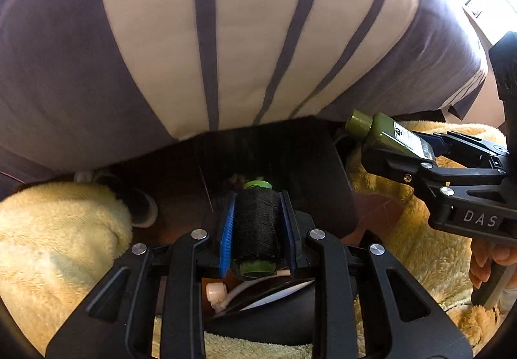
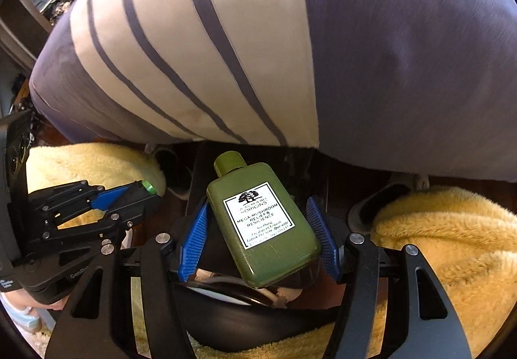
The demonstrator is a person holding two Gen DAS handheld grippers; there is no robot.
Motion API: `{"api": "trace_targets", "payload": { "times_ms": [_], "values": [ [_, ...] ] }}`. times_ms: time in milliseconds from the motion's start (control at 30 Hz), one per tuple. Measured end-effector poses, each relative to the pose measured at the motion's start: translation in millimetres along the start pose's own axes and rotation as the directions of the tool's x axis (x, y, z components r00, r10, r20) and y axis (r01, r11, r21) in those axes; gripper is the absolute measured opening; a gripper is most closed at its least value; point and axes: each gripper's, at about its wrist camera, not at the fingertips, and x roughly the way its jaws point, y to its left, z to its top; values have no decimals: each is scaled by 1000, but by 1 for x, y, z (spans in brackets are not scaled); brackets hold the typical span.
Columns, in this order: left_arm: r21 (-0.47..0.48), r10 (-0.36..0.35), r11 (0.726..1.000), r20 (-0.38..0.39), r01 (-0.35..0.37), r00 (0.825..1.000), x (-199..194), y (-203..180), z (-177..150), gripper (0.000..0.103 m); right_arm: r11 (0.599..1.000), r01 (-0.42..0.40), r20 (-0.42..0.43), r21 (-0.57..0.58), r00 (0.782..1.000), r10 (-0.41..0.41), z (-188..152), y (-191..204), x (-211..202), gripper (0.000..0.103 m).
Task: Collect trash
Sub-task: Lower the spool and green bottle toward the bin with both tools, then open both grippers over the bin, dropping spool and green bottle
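My left tongs (image 1: 257,229) are clamped on one spool of black thread (image 1: 257,226) with green ends, its sides pressed between the blue pads (image 1: 226,229). My right tongs (image 2: 258,229) hold one olive-green lotion bottle (image 2: 261,226), cap pointing away from me, white label up; it sits skewed between the pads (image 2: 194,239), and the right pad seems to touch only near the bottle's base, so I cannot tell how firm that hold is.

Room is tight. A big striped cushion (image 1: 226,35), grey and cream, bulges overhead and its lower edge hangs just above both loads. Below them lies a dark narrow gap of floor (image 1: 181,207), fenced by yellow fleece (image 1: 55,239) on the left and more fleece (image 2: 446,236) on the right. I count two slippers: one (image 1: 142,207) at the left fleece edge, one (image 2: 371,210) at the right.

Under both tongs sits a black round bin rim (image 2: 226,304) with white bits (image 1: 216,292) inside. The two tongs are near each other, side by side, not touching.
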Motion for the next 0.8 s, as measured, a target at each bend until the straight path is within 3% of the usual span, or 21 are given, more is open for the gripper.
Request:
{"api": "trace_targets", "payload": {
  "times_ms": [500, 800],
  "values": [
    [-12, -34, 999, -109, 33, 993, 33, 0, -5, 25, 999, -21, -78, 41, 997, 24, 6, -3, 30, 62],
    [-21, -25, 1000, -85, 23, 996, 24, 0, -4, 57, 998, -7, -46, 58, 999, 9, 7, -10, 19, 66]
  ]
}}
